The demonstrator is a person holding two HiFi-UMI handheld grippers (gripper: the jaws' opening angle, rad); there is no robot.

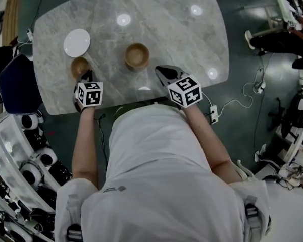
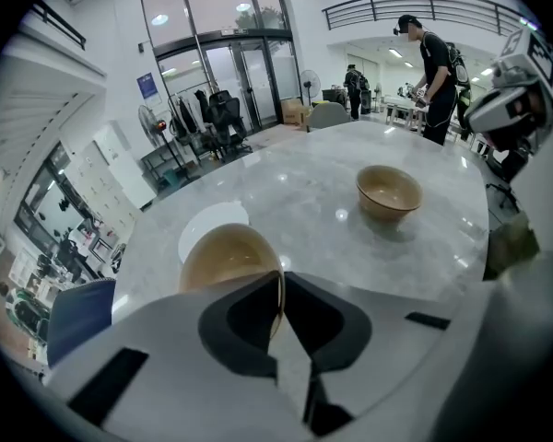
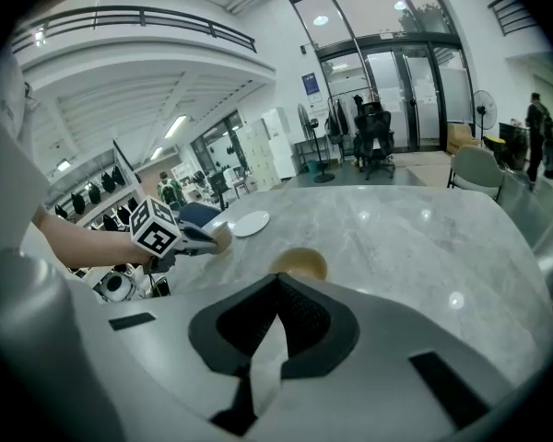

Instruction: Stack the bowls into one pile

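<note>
A small tan bowl (image 2: 223, 256) is pinched by its near rim in my left gripper (image 2: 282, 276), which is shut on it; the bowl tilts, over the table's front left part (image 1: 80, 66). A second, wider tan bowl (image 1: 137, 55) stands alone in the middle of the marble table (image 1: 171, 29), to the right of the held one (image 2: 388, 192). My right gripper (image 1: 160, 70) hovers near the table's front edge, just right of that bowl, shut with nothing between its jaws (image 3: 278, 280). From it I see the standing bowl (image 3: 300, 263) and the left gripper (image 3: 189, 238).
A white plate (image 1: 77, 42) lies flat behind the held bowl at the table's left. A blue chair (image 1: 15, 84) stands off the left edge, racks of gear beyond it. People and chairs (image 2: 433, 63) are far behind the table.
</note>
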